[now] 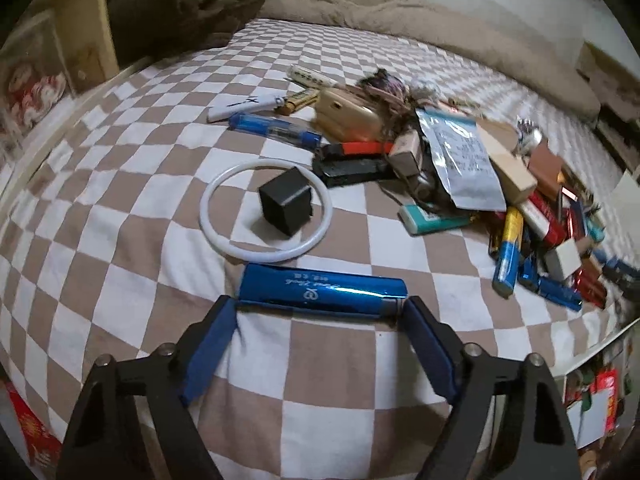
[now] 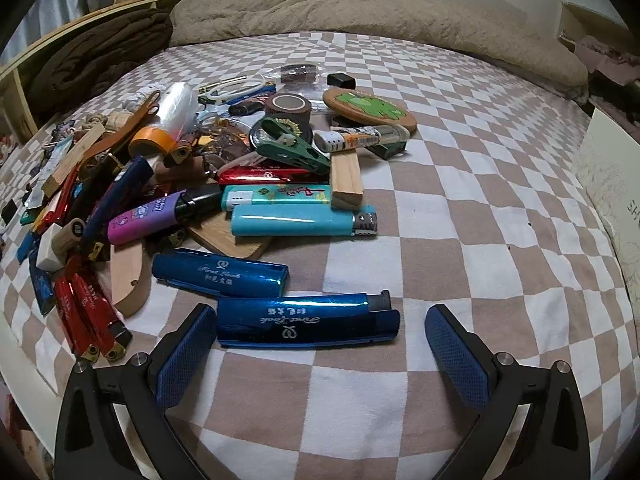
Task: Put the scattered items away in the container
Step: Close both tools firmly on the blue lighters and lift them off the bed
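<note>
Left wrist view: our left gripper (image 1: 322, 308) pinches a blue lighter (image 1: 322, 289) lengthwise on the checkered bed (image 1: 120, 240); the right gripper (image 2: 320, 326) gapes around another lighter (image 2: 308, 320) — pile (image 2: 160, 184) untouched, no container seen.

Both views are lit dimly and evenly from overhead, with a warm indoor cast. Shadows are soft: a small one sits under the black cube (image 1: 285, 207). Glare streaks run along the blue lighter (image 1: 322, 290) in the left view and along the metallic blue lighters (image 2: 306, 318) and a red one (image 2: 264, 175) in the right. The fisheye bends the checked bedsheet (image 1: 120, 240) strongly toward the edges, and the corners go black. The left view smears at its right rim, where the pile (image 1: 560, 240) is blurred. The right view is sharper throughout.
</note>
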`<state>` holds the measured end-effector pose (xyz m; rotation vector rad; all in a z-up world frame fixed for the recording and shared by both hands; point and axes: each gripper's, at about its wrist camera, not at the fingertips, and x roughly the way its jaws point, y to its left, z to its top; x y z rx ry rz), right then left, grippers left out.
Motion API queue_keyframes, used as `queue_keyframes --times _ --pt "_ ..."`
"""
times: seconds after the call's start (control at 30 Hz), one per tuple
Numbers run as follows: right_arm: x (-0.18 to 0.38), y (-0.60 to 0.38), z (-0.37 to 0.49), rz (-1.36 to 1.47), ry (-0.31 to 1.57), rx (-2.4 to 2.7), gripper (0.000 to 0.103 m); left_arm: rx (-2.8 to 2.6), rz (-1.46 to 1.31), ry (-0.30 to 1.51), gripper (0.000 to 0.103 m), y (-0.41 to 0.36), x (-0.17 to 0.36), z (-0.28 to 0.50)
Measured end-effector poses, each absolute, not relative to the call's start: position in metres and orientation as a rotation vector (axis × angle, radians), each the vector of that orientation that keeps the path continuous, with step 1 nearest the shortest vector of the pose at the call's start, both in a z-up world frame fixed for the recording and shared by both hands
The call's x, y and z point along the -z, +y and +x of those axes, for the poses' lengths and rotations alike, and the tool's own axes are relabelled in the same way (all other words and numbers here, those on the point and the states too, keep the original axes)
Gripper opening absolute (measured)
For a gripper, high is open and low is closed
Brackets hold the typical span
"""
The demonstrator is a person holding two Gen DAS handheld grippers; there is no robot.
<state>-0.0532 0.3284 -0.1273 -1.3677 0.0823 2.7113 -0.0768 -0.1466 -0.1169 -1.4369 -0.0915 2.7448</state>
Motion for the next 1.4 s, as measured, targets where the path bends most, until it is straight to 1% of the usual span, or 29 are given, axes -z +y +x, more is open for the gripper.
queue_keyframes --times 0.13,0.3,0.37,0.4,0.47,0.5,0.57,0.63,0.87,0.9,0.93,0.97,1.27,1.3,1.33,1.37,1.4 --pt "0.129 0.325 -0.059 -1.371 0.056 -2.692 0.103 -2.748 -1.433 -0.077 0.081 -0.145 0.116 -0.075" --pt "0.13 0.33 -0.059 -1.334 0.084 -2.658 0.103 -2.758 -1.434 -0.041 0.081 -0.141 0.116 -0.074" --pt "0.128 0.331 -0.053 -1.304 0.098 -2.643 0.102 -2.764 -1.43 -0.045 0.079 -0.142 0.116 -0.074" --pt "0.126 0.331 -0.052 -1.292 0.096 -2.648 0.099 -2.765 -1.428 -0.047 0.079 -0.143 0.116 -0.074" --pt "0.124 0.326 -0.052 -1.274 0.065 -2.669 0.086 -2.767 -1.427 -0.047 0.078 -0.143 0.116 -0.074" --pt "0.124 0.322 -0.051 -1.27 0.037 -2.673 0.083 -2.767 -1.427 -0.046 0.078 -0.143 0.116 -0.074" --pt "0.124 0.315 -0.053 -1.259 -0.031 -2.664 0.083 -2.768 -1.428 -0.042 0.078 -0.142 0.116 -0.074" --pt "0.124 0.311 -0.055 -1.264 -0.055 -2.668 0.083 -2.769 -1.428 -0.038 0.078 -0.142 0.116 -0.073" --pt "0.124 0.315 -0.055 -1.269 -0.003 -2.682 0.083 -2.793 -1.423 -0.002 0.078 -0.139 0.114 -0.072" --pt "0.124 0.315 -0.053 -1.262 0.003 -2.684 0.083 -2.801 -1.416 0.008 0.062 -0.138 0.113 -0.071" --pt "0.123 0.315 -0.051 -1.249 0.005 -2.683 0.083 -2.824 -1.407 0.027 0.054 -0.138 0.111 -0.069" --pt "0.122 0.315 -0.05 -1.234 0.004 -2.684 0.083 -2.842 -1.399 0.035 0.049 -0.139 0.11 -0.068" --pt "0.118 0.314 -0.045 -1.207 0.016 -2.694 0.083 -2.807 -1.395 -0.015 0.049 -0.144 0.11 -0.072" --pt "0.119 0.314 -0.046 -1.213 0.017 -2.693 0.083 -2.798 -1.401 -0.016 0.056 -0.143 0.111 -0.073" --pt "0.12 0.314 -0.047 -1.221 0.018 -2.692 0.083 -2.78 -1.408 -0.018 0.065 -0.143 0.111 -0.074" --pt "0.12 0.314 -0.046 -1.227 0.018 -2.691 0.083 -2.76 -1.416 -0.011 0.09 -0.143 0.11 -0.076" --pt "0.121 0.314 -0.046 -1.232 0.019 -2.69 0.083 -2.749 -1.421 0.003 0.103 -0.141 0.11 -0.077"
